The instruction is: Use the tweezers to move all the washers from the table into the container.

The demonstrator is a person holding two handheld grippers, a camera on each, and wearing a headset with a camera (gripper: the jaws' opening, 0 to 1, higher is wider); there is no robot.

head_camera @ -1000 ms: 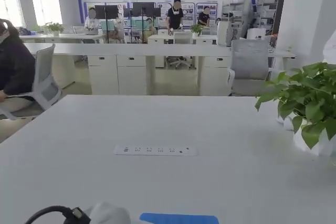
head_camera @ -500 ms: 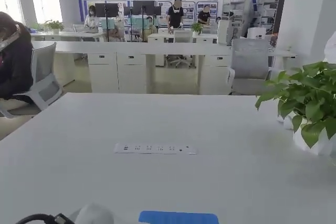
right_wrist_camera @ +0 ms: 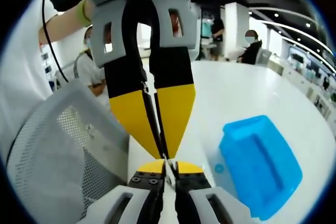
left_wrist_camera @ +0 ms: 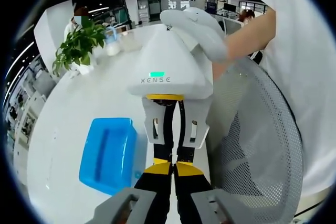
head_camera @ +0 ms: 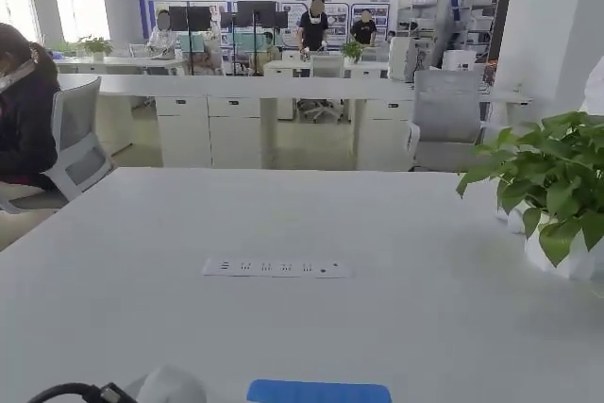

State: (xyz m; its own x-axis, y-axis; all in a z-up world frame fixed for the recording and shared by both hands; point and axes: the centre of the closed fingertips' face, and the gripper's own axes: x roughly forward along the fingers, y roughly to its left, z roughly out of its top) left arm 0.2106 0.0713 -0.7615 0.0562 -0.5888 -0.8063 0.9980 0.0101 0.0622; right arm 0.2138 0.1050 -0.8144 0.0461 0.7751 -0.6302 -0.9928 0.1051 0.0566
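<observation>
Blue container (right_wrist_camera: 260, 163) on counter (right_wrist_camera: 231, 93); left gripper (right_wrist_camera: 161, 153) and right gripper (left_wrist_camera: 175, 156) fingers both pinch tweezers (right_wrist_camera: 152, 114), likely settling the grip; next, find washers

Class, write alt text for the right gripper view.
Two yellow-tipped claws meet tip to tip, both closed: the right claw rising from below, the left claw pointing down from above. A blue container sits on the white table nearby.

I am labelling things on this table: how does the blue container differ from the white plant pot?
The container is blue and box-shaped; the pot is white and rounded. The container sits at the near edge of the table, the pot farther back at the right. The pot holds a leafy plant; the container looks empty. Both stand on the white table.
</observation>
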